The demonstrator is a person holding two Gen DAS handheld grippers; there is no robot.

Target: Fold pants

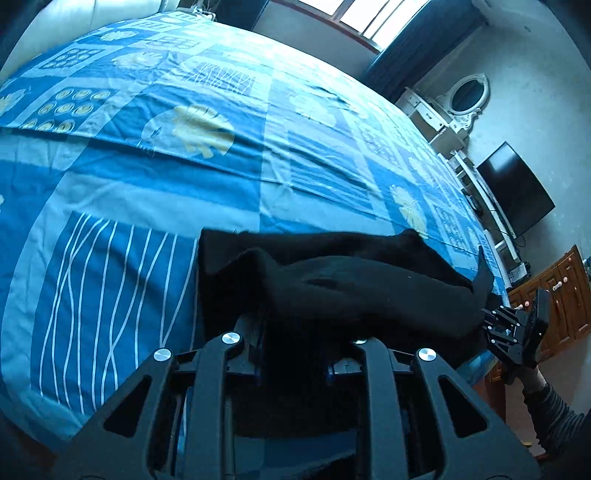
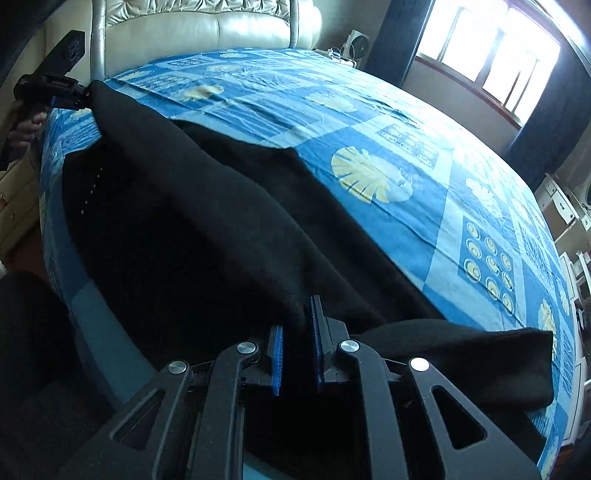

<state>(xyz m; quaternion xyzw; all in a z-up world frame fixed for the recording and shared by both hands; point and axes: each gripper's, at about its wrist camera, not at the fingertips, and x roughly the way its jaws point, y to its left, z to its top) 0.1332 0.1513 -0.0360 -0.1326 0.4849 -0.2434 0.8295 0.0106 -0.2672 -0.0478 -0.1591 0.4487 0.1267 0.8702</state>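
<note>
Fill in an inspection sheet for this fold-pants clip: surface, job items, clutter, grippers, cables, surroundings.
Surface: bed with a blue patterned sheet, slightly wrinkled.
Job's things: black pants, stretched along the near bed edge, partly lifted.
Clutter: nothing seen on the bed.
Grippers: left gripper shut on the pants; right gripper shut on the pants.
Cables: white cords by a small fan; one below the TV.
Surroundings: padded headboard, window, oval mirror, wooden cabinet.
</note>
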